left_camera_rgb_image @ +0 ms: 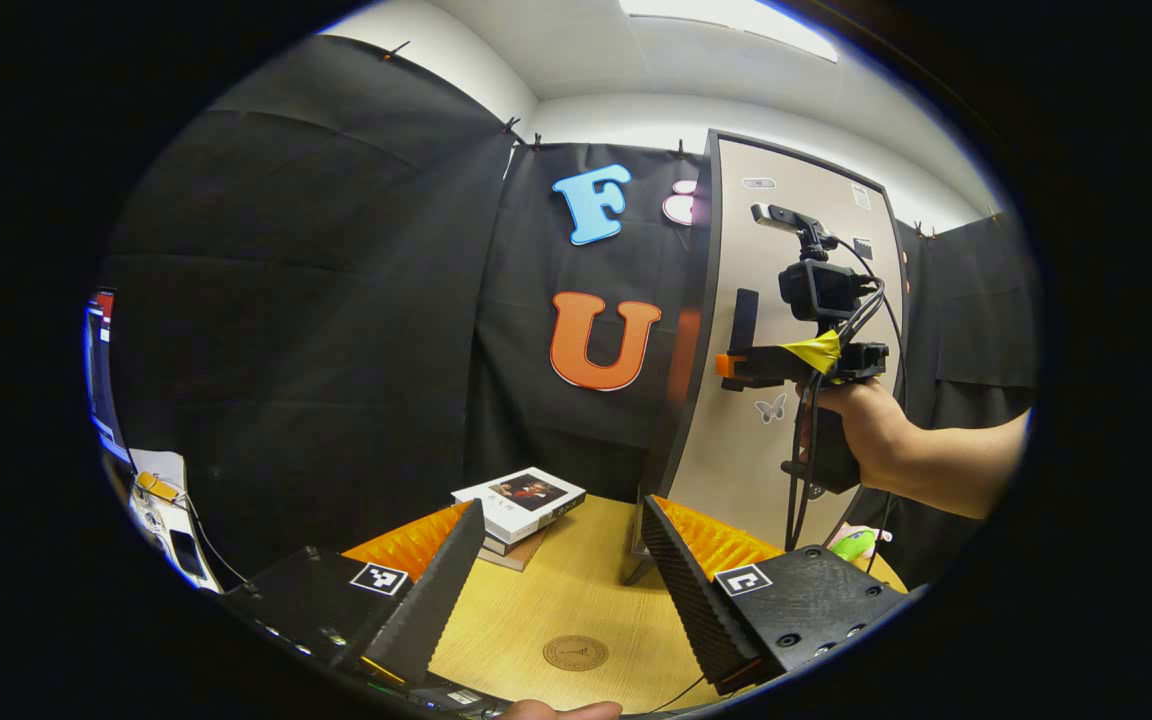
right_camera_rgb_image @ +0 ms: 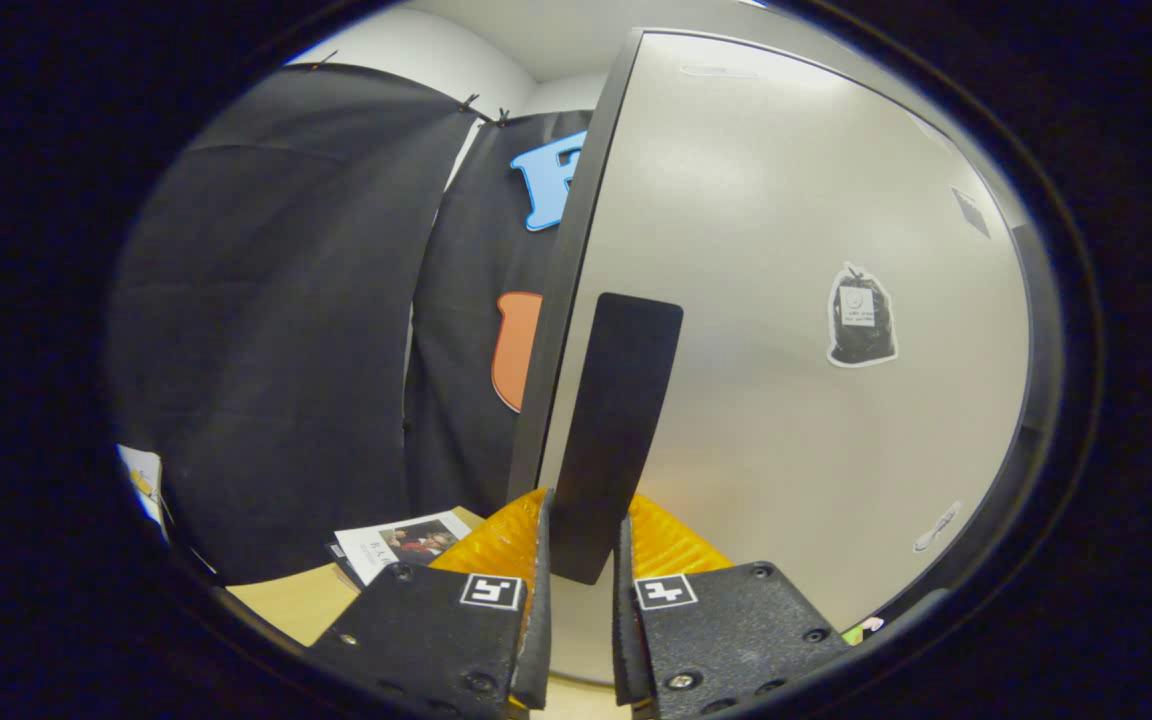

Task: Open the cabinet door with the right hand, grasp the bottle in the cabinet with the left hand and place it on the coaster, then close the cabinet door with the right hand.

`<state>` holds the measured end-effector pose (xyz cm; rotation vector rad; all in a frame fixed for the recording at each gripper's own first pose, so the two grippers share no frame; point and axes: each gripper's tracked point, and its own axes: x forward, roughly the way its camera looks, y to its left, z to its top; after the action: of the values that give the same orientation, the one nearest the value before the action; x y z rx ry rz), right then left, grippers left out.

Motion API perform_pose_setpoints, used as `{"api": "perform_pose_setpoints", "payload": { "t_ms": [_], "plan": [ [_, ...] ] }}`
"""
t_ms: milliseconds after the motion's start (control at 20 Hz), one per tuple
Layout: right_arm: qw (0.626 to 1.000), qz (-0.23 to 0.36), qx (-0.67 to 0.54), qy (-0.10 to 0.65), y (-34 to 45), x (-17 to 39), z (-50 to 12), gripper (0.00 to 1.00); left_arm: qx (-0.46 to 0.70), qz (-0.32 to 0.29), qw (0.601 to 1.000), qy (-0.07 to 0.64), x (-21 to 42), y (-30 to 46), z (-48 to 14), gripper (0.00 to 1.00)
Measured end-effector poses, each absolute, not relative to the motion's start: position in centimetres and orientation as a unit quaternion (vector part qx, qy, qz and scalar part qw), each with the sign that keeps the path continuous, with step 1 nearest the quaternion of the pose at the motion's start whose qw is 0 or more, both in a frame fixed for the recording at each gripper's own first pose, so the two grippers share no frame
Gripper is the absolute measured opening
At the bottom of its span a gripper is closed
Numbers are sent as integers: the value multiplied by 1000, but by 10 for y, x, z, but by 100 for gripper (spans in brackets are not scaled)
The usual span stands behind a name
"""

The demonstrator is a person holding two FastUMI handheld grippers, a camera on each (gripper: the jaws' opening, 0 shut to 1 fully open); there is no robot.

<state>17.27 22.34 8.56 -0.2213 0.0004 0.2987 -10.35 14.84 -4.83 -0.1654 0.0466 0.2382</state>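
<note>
Two claws: right claw clenched on door handle, left claw released over wooden table.

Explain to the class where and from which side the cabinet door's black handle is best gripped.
Grip the lower end of the handle: it is a flat upright bar standing off the door near its free edge. Come straight at the door face, one finger on each narrow side, as the right gripper does now.

Cabinet door blocks right; books crowd table.
</note>
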Motion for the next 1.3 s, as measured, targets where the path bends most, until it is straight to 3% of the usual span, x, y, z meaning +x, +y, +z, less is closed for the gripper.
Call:
{"api": "perform_pose_setpoints", "payload": {
  "t_ms": [100,850,1300],
  "plan": [
    [983,157,-98,10,225,163,86,23,-85,115,990,20,-108,152,-46,95],
    [953,289,-74,50,130,-16,80,23,-56,44,996,60,-74,117,-67,96],
    [956,280,-67,66,45,-86,81,23,-15,-29,998,47,6,50,-46,96]
  ]
}}
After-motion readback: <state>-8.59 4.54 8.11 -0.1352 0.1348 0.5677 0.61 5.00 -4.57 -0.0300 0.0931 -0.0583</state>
